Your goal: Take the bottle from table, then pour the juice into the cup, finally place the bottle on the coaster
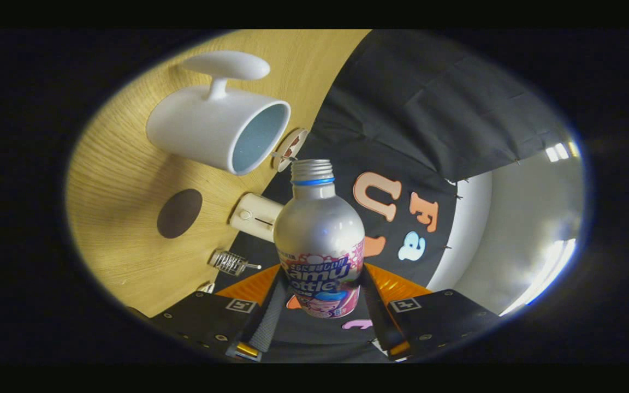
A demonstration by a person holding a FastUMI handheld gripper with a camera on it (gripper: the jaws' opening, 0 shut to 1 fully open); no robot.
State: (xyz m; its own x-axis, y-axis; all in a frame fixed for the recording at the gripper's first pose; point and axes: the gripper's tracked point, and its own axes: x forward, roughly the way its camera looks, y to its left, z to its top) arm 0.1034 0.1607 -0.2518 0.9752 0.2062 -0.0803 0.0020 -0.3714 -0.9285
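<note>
My gripper [322, 308] is shut on a silver bottle [320, 229] with a pink and blue label, both fingers pressing on its lower body. The bottle has a blue neck ring and an uncapped threaded mouth. The whole view is rolled, so the wooden table [123, 180] stands on edge beside the bottle and the bottle is tipped over. Its mouth points close to the rim of a white handled cup [211, 128], which stands on the table just beyond it. A dark brown round coaster [179, 213] lies on the table, beside the cup and apart from it.
A cream-coloured small box [254, 215] sits near the table's edge beside the bottle's shoulder. A small metal wire object [230, 262] lies close to it. A round flat item [290, 148] rests by the cup's rim. The booth's black cloth wall [413, 109] hangs behind.
</note>
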